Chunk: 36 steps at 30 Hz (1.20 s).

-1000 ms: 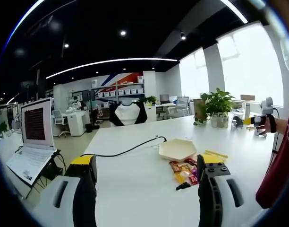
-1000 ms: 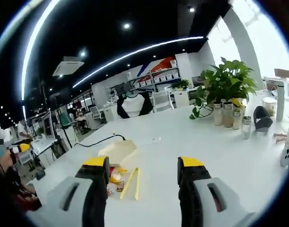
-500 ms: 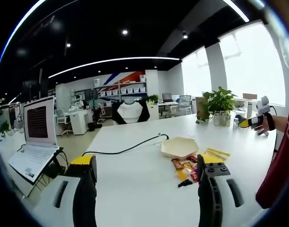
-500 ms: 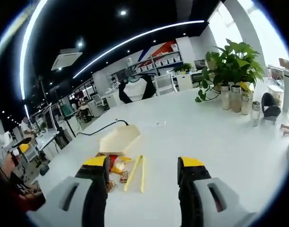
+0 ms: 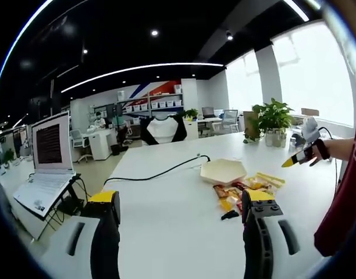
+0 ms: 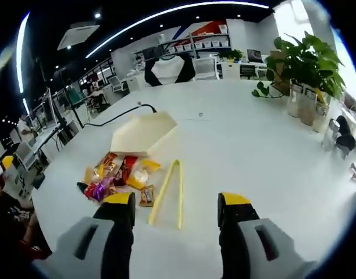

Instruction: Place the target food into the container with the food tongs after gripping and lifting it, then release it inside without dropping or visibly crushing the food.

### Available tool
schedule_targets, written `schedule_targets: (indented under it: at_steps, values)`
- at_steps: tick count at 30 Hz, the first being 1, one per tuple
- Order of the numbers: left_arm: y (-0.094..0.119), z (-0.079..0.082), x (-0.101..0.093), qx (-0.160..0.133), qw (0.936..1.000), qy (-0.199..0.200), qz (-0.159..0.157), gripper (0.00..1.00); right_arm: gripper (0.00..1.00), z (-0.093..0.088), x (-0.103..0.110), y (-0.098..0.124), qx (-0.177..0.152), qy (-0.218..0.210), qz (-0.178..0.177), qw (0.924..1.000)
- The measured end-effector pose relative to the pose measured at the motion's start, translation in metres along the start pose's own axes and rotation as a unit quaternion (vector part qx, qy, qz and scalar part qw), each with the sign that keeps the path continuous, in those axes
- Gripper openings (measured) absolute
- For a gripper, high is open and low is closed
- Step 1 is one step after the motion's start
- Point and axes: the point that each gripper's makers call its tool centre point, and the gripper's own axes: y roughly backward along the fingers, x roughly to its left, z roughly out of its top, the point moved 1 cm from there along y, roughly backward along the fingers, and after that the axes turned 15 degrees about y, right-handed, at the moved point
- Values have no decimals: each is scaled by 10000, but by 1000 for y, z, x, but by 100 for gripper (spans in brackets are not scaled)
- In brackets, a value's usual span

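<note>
Left tongs [image 5: 180, 197]: jaws wide apart, holding nothing, raised over the white desk [image 5: 166, 224]. Right tongs [image 6: 176, 200]: jaws wide apart, holding nothing, above the desk, pointed down at the food tool. Container [image 6: 144, 133]: cream, hexagonal, shallow, nothing seen inside, set on the desk well in from its edges. Food: heap of wrapped snacks [image 6: 117, 174] in red, orange, yellow and purple, on the desk just beside the container, outside it. Food tool [image 6: 166, 195]: yellow, two long arms spread in a narrow V, flat on the desk just beside the snacks. Black cable [image 6: 117, 114]: runs from beyond the container to the desk's edge. Plant [image 6: 306, 58] and jars [image 6: 300, 104]: near the far corner.
</note>
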Motion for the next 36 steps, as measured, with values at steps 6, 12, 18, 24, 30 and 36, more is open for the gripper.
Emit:
schedule_targets:
  at_steps: [6,12,18,24,30,36]
  values:
    - [3,2,1,-36,10000,-50,26,91,56,-18,14,-29,413,230,58,9989]
    - [9,4,6,-104,9999,14,92,92,54,-33,12,-38,675,384,-125,9969]
    - [9,1,5,-100,9999,66,99,92,49,-36,6,-42,752,331,-206,9964]
    - [8,6,3,-262,9992,289,-39,93,47,-30,11,-48,663,46,-134,9977]
    - [7,7,1,-209,9996,184,-24,93,40,-43,12,-53,908,762,-256,9926]
    - [7,1,0,-63,9999,107,16,93,27,-38,23,-54,807,526,-78,9953]
